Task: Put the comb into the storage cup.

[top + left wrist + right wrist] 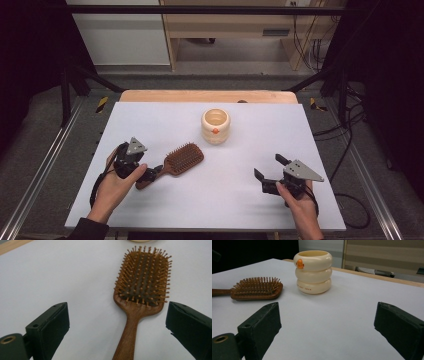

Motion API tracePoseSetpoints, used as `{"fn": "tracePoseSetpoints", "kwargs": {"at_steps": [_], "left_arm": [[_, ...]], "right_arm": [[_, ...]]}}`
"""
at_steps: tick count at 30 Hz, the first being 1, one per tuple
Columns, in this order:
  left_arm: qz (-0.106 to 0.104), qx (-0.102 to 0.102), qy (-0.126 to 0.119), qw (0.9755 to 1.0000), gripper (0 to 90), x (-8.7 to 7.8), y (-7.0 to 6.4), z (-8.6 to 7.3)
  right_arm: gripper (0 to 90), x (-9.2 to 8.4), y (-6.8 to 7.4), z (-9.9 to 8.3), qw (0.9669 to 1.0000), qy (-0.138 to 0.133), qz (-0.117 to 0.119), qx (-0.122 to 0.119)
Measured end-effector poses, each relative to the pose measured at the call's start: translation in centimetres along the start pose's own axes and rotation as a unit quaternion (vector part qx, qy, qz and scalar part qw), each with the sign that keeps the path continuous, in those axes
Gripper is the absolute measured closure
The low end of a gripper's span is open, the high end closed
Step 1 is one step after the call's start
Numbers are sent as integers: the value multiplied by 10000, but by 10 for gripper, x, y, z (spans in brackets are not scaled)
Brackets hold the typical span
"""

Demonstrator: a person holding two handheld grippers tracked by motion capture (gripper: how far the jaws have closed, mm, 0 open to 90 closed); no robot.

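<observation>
Wooden paddle hairbrush (140,290) — bristly, apparently flat — between spread left gripper (117,322) jaws.

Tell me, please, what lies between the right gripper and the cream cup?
Nothing: the right gripper view shows bare white table between the right gripper and the cream cup.

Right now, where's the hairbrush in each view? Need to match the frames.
High view: hairbrush lies left of centre, handle toward the left gripper.
Left gripper view: right of centre, bristles up, handle running down between the open jaws.
Right gripper view: far left, seen side-on.
Shared landmark: the cream ringed cup, beyond the brush head.
</observation>
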State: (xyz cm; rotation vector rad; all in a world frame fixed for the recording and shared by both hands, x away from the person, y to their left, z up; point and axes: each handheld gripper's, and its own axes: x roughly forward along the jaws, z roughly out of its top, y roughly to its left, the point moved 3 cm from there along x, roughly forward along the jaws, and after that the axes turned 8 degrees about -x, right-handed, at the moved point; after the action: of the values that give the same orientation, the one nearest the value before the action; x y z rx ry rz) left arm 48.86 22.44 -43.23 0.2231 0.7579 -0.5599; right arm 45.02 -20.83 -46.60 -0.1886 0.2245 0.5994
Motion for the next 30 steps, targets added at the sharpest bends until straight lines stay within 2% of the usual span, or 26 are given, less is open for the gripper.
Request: {"fn": "tracePoseSetpoints", "kwargs": {"at_steps": [10, 18, 30], "left_arm": [[-135, 61, 238, 9996, 46, 12, 1, -3], [-166, -22, 350, 9992, 56, 20, 3, -4], [-229, 121, 573, 9980, 69, 24, 3, -4]], "right_arm": [[69, 0, 0, 0, 10000, 12, 7, -16], [69, 1, 0, 0, 10000, 18, 15, -11], [69, 1, 0, 0, 10000, 24, 10, -11]]}}
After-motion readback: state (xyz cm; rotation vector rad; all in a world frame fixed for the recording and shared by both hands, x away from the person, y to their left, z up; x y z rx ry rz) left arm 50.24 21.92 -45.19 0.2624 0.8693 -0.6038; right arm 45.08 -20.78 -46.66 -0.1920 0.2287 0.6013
